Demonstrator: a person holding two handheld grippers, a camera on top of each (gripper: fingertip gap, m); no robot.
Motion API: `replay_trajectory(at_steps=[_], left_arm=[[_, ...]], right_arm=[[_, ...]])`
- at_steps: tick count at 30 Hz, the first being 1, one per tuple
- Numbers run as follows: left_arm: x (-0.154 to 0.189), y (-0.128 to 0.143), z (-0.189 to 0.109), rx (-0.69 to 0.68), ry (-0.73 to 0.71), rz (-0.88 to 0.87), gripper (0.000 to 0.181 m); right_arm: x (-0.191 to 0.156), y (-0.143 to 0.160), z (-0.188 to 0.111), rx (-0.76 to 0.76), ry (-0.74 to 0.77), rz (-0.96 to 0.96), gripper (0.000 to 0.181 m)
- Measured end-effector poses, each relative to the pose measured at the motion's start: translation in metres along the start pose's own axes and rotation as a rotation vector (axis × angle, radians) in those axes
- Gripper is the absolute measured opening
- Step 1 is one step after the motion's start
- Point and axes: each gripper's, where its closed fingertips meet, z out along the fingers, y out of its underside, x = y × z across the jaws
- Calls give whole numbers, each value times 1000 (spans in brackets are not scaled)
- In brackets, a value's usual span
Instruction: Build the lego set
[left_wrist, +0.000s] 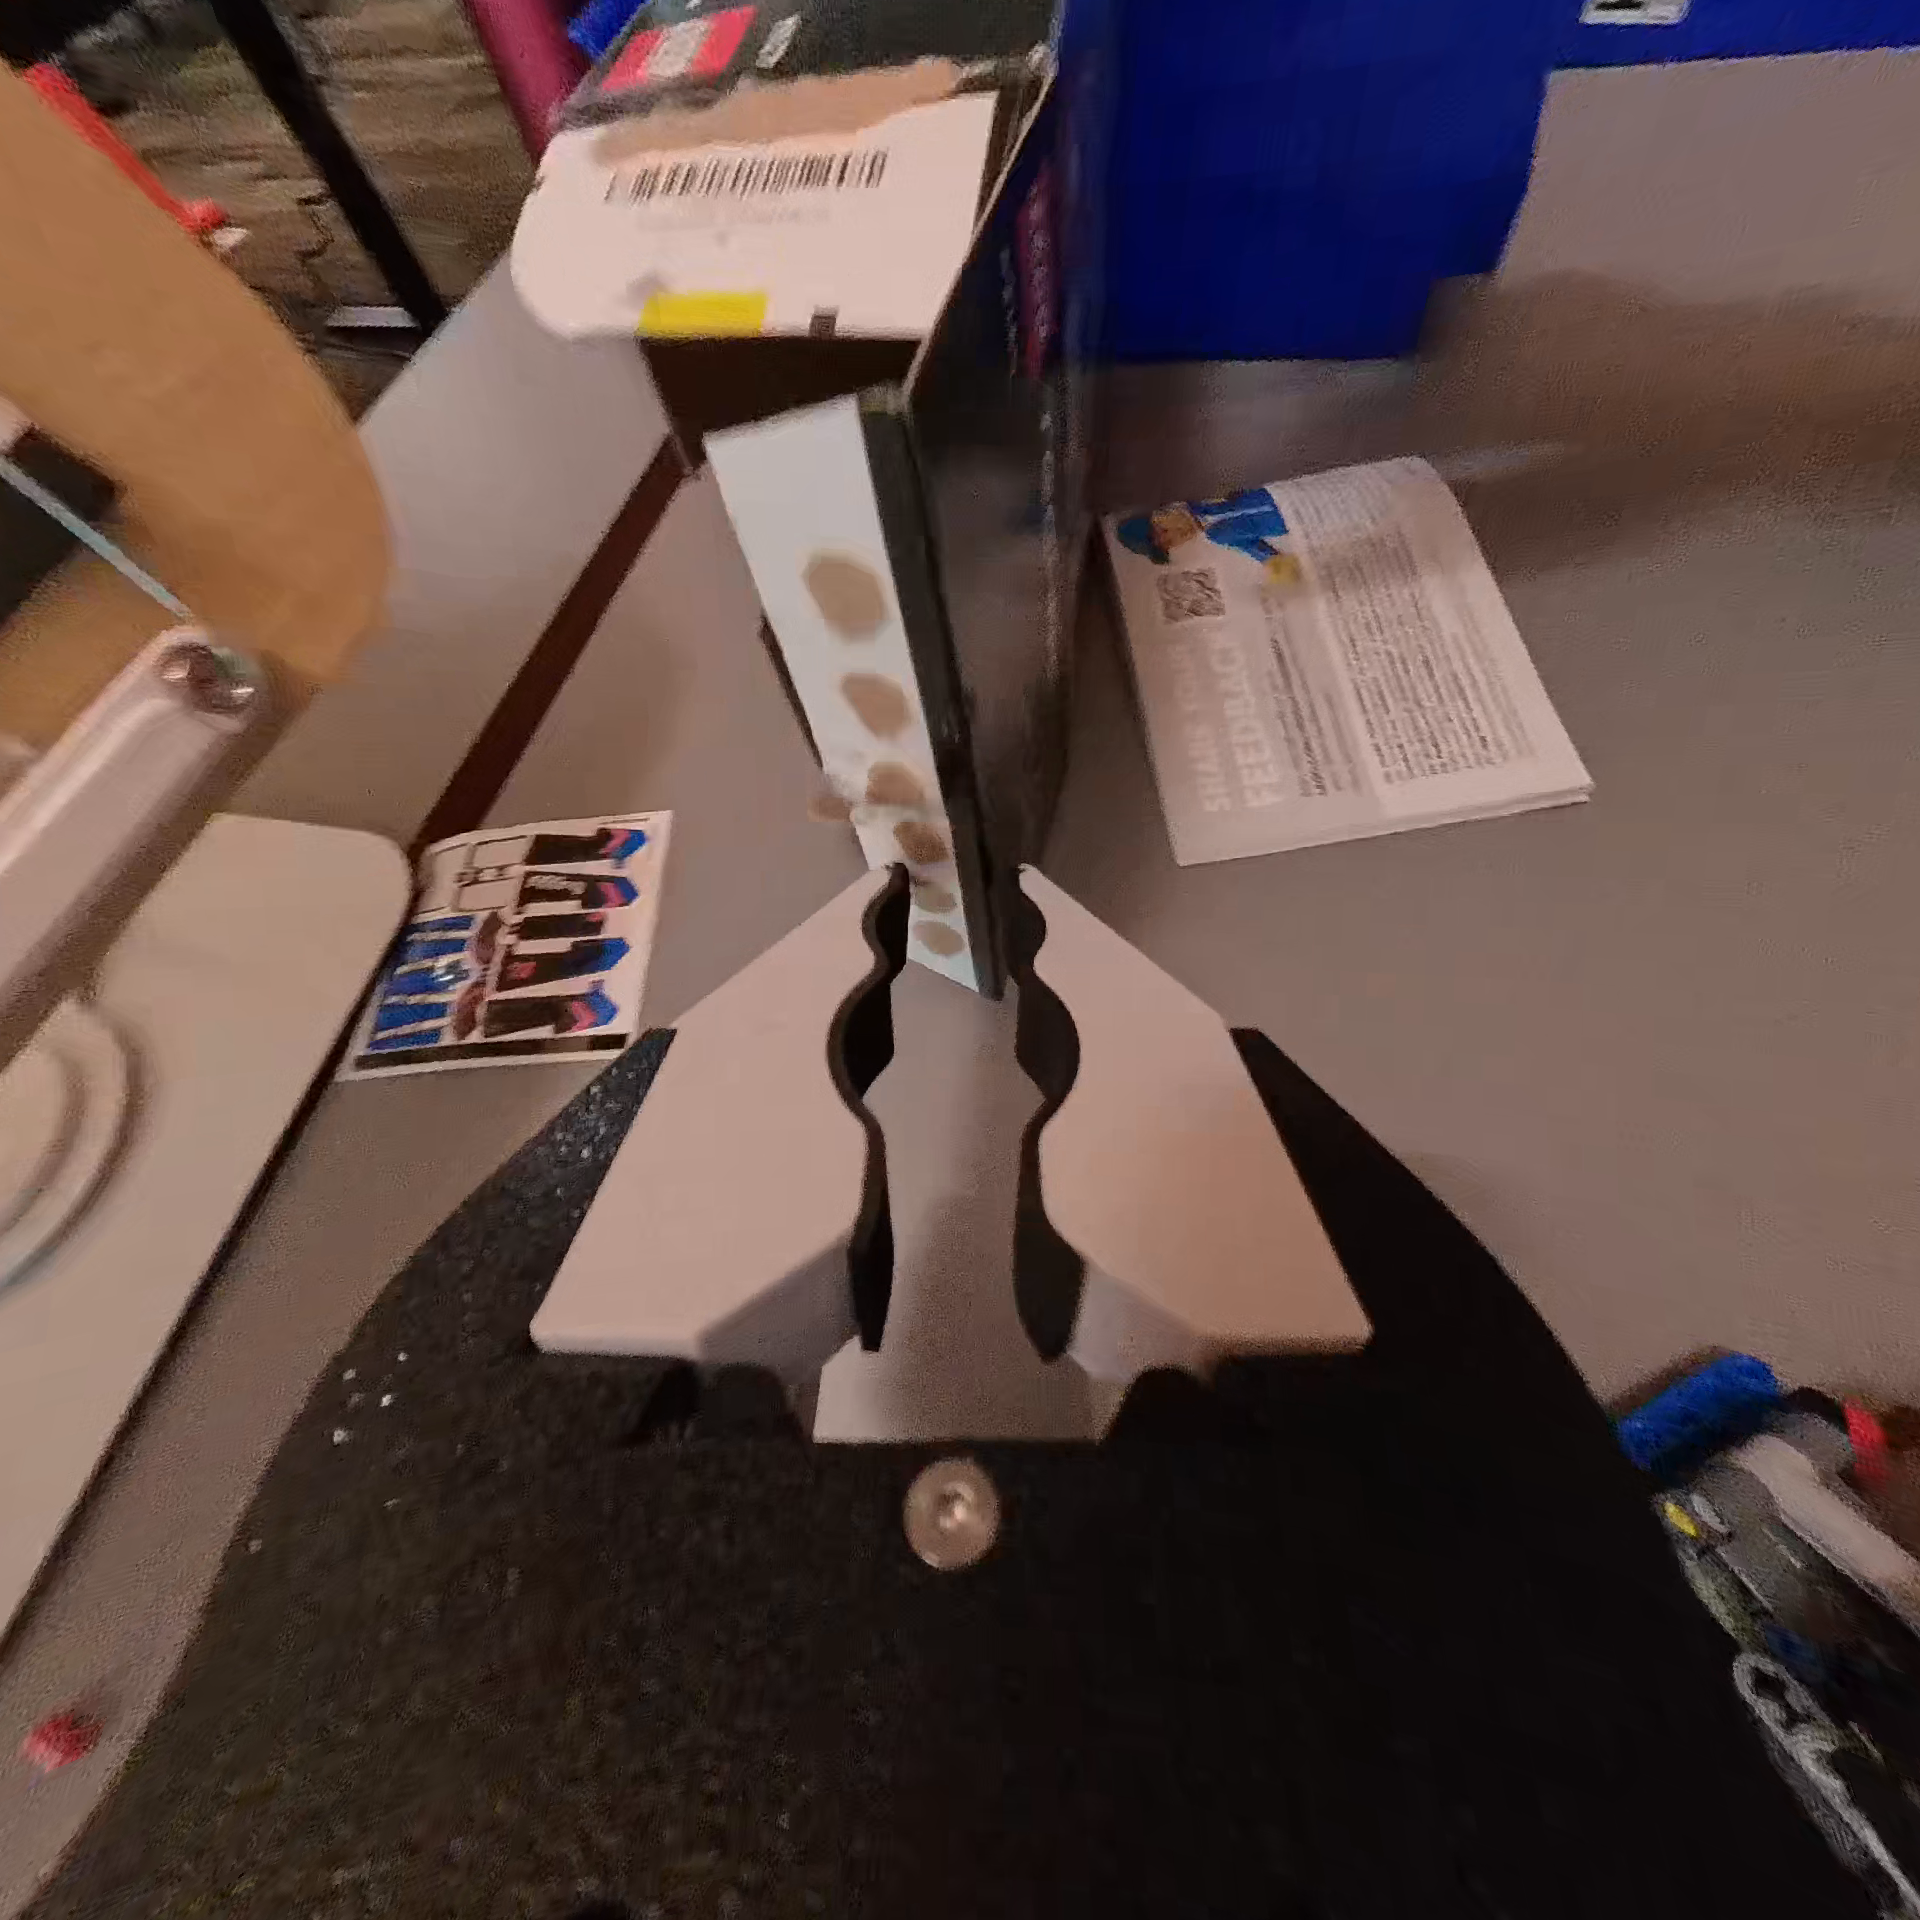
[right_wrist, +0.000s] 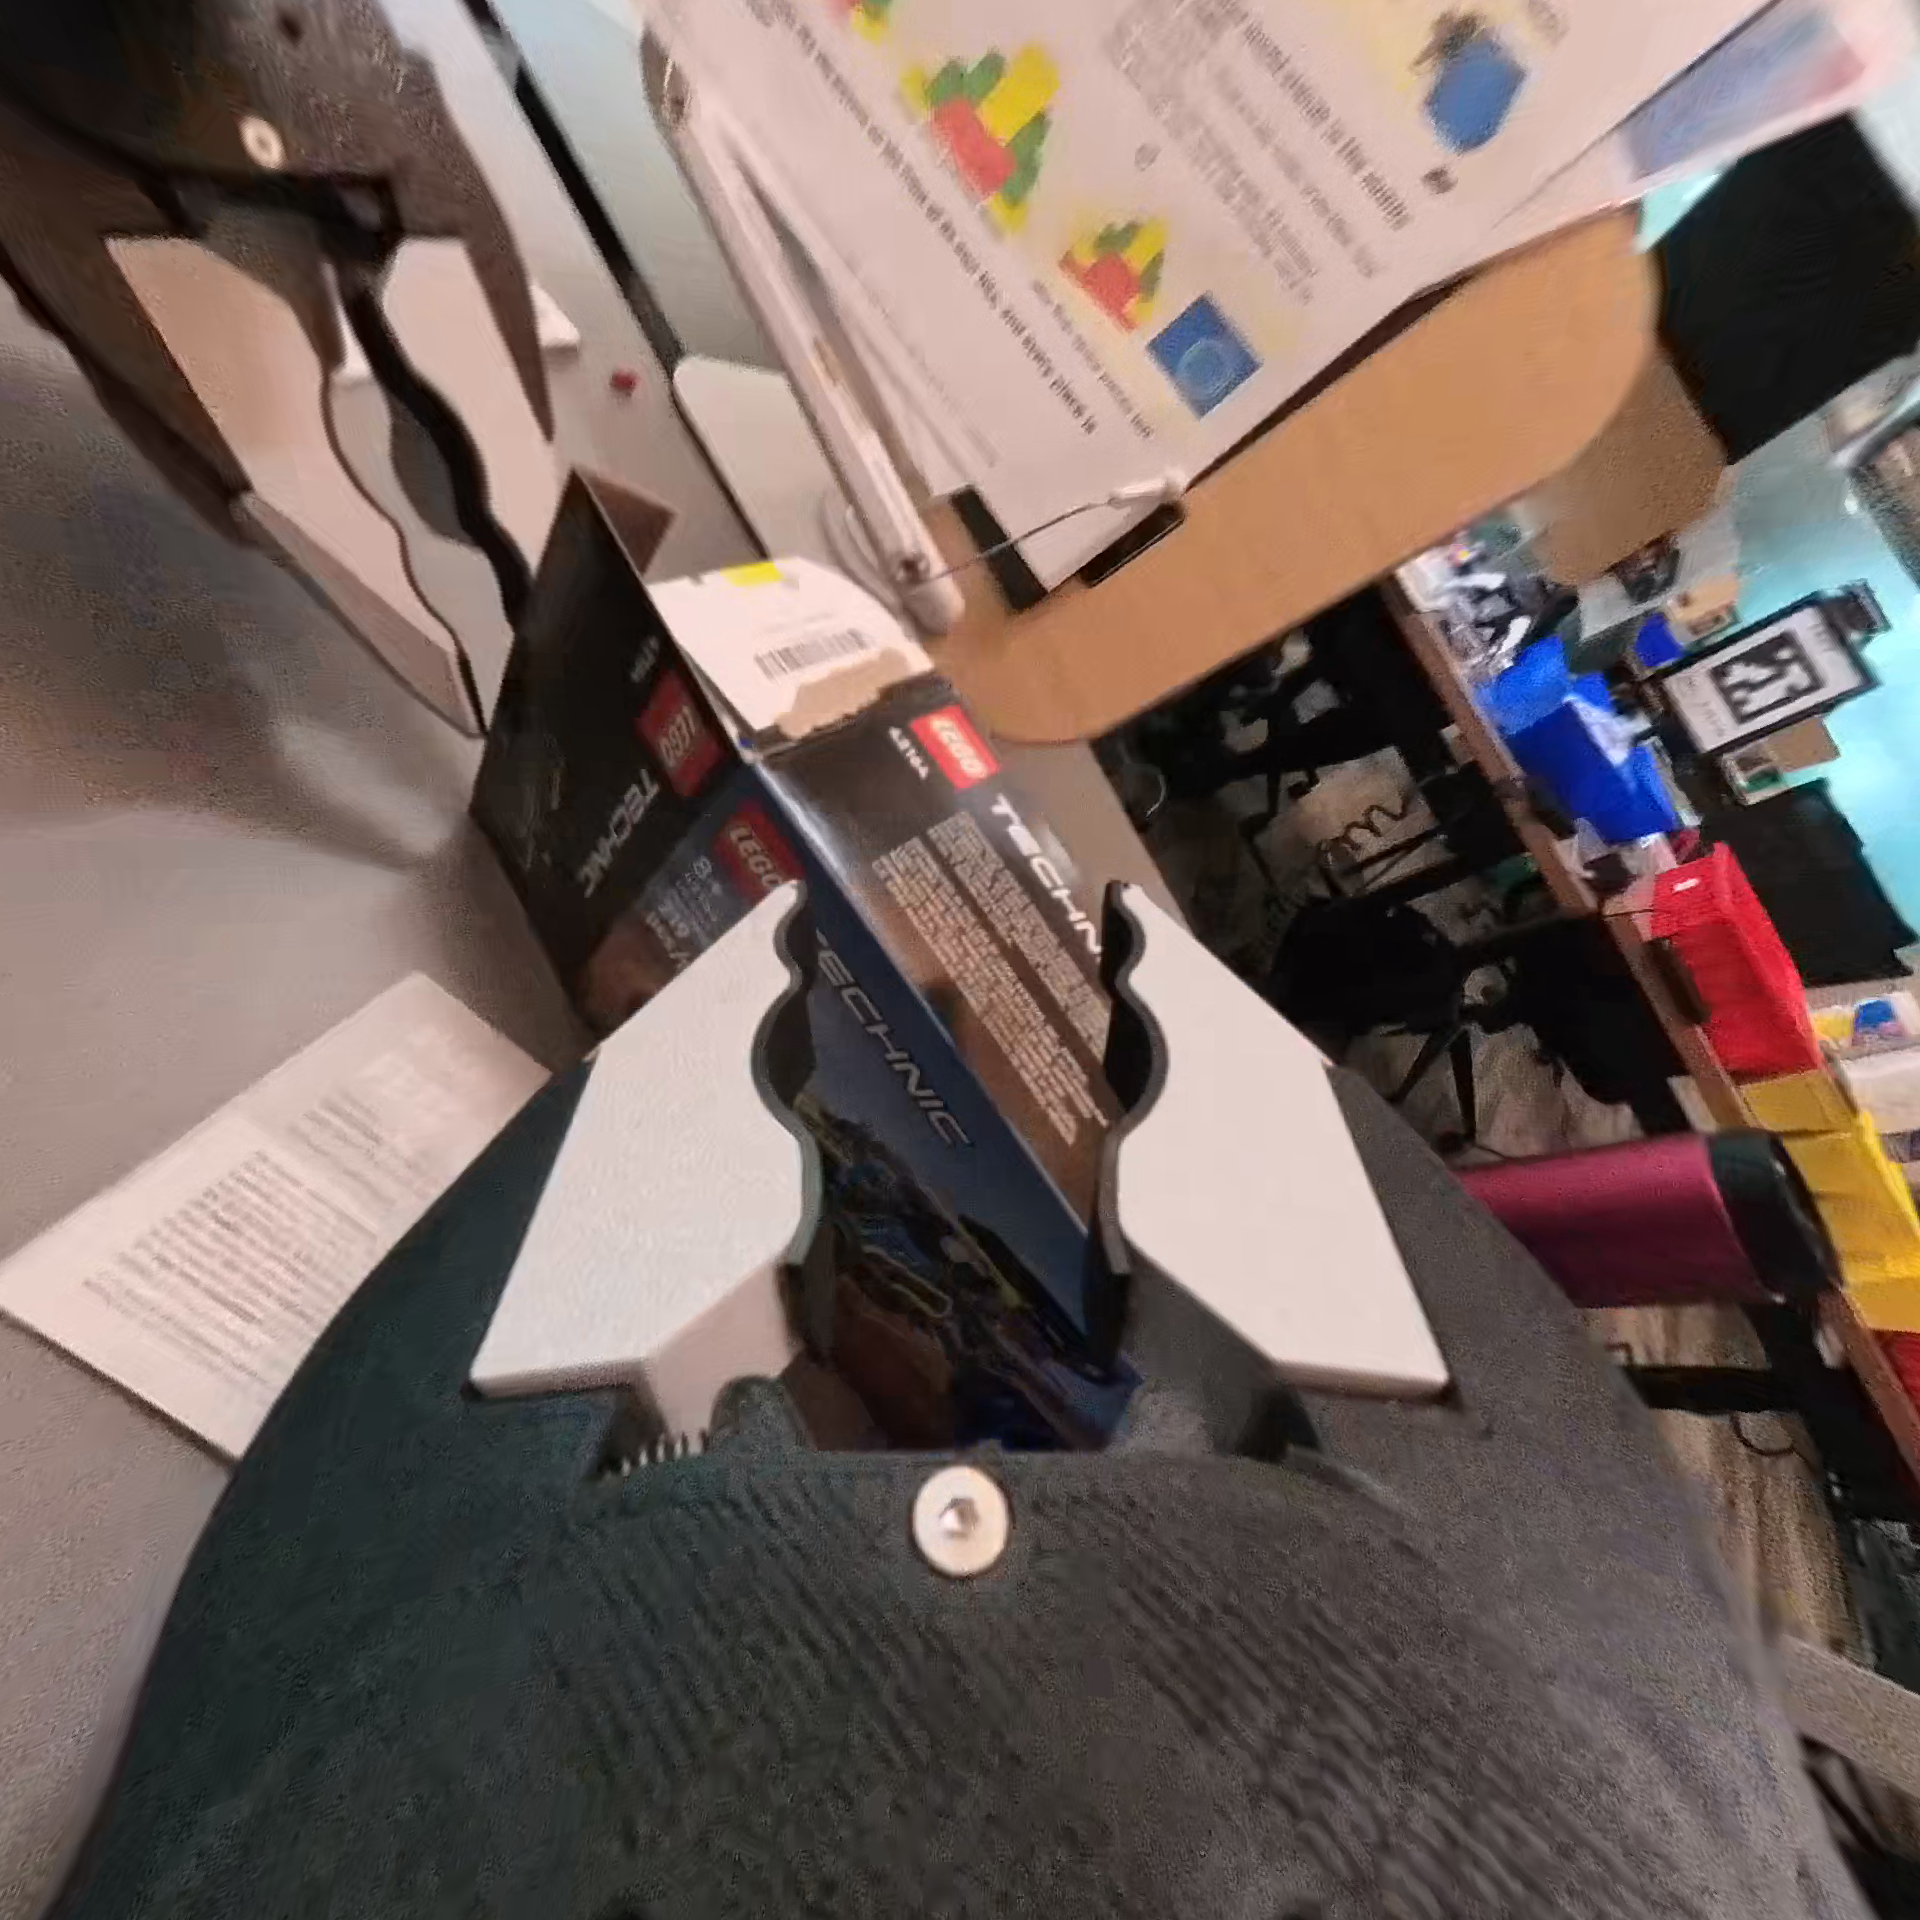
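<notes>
Both my grippers are at the lego box (right_wrist: 935, 1039), a dark carton with a blue edge, printed panels and an opened end whose white flap (left_wrist: 758, 229) carries a barcode and a yellow patch. My right gripper (right_wrist: 951, 904) is clamped on the near end of the box, which fills the gap between its white fingers (right_wrist: 665, 1174) and runs away from me above the grey table (left_wrist: 1558, 1039). My left gripper (left_wrist: 956, 883) has its jaws parted, tips at the box's lower corner; a white flap edge with brown glue spots (left_wrist: 862, 675) sits between them, but I cannot tell if they touch it. To the left on the table lies a sticker sheet (left_wrist: 509, 945) in blue, black and red. To the right lies a printed booklet (left_wrist: 1340, 665), flat and apart from the box.
</notes>
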Motion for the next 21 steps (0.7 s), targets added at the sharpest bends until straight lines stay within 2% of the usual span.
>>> replay_trajectory(at_steps=[2, 3, 5, 6, 7, 8, 12, 15, 17, 18, 20, 21], left_arm=[[-2, 7, 3, -6, 36, 15, 32], [-9, 6, -2, 14, 38, 14, 35], [-38, 0, -15, 43, -39, 19, 27], [-63, -1, -19, 41, -150, 36, 21], [-85, -2, -21, 26, -255, 66, 7], [-97, 0, -15, -3, -294, 110, 0], [-120, 29, 29, -241, -311, 323, 0], [-134, 50, 45, -339, -308, 318, 0], [-136, 60, 45, -340, -297, 236, 0], [-134, 63, 41, -346, -293, 218, 0], [-122, 70, 28, -354, -260, 184, 0], [-115, 74, 21, -348, -249, 155, 0]], right_arm=[[-10, 22, 19, -103, -72, -17, 50], [-5, 22, 25, -85, -45, -8, 53], [0, 22, 27, -65, -41, 22, 43], [1, 22, 27, -66, -52, 42, 42], [2, 21, 28, -65, -54, 58, 43], [3, 21, 31, -65, -48, 59, 43], [4, 14, 25, -86, 2, -28, 44], [26, 22, -5, -92, 82, -32, 55], [23, 47, -14, -161, -37, 35, 72], [19, 54, -14, -163, -94, 50, 67], [19, 60, -9, -131, -116, 42, 55], [19, 65, -4, -144, -112, 37, 62]])
